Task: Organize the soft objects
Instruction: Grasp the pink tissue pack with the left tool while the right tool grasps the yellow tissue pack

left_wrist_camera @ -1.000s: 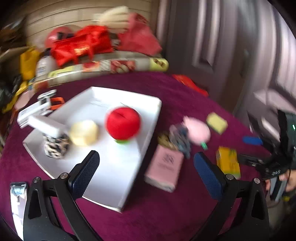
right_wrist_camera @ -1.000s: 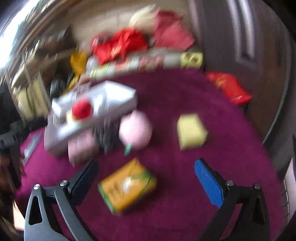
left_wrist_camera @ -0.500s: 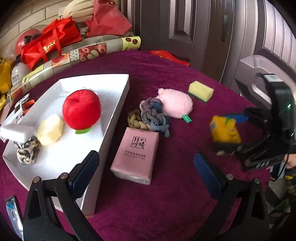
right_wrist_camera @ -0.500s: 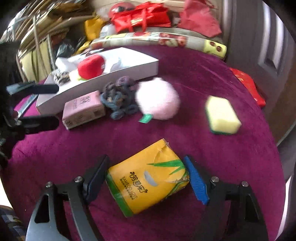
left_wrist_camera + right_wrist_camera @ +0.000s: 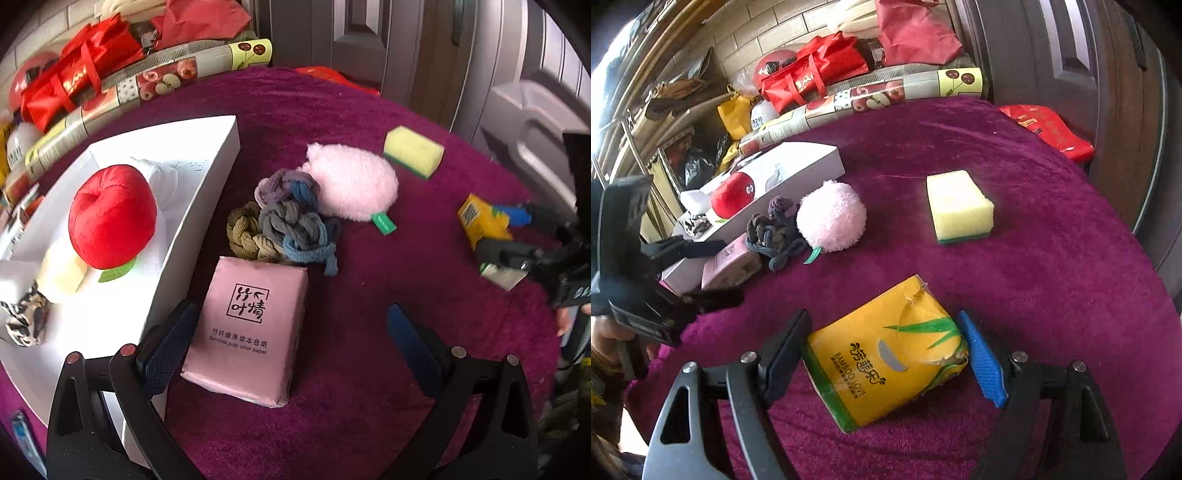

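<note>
the right claw [image 5: 886,354] grips a yellow soft pack of bamboo tissues [image 5: 886,354] on the purple plush bench [image 5: 1052,258], both pads pressed to its sides; beyond it lies a yellow-and-green sponge block [image 5: 960,206]; the left claw [image 5: 288,345] stands released, with a pink soft pack of tissues [image 5: 251,328] beside its left finger; just past that pack sits a knot of braided cloth ropes [image 5: 288,225], touching a fluffy pink puff [image 5: 351,184]; to the left, a white tray [image 5: 207,177] holds a red plush apple [image 5: 110,218].
</note>
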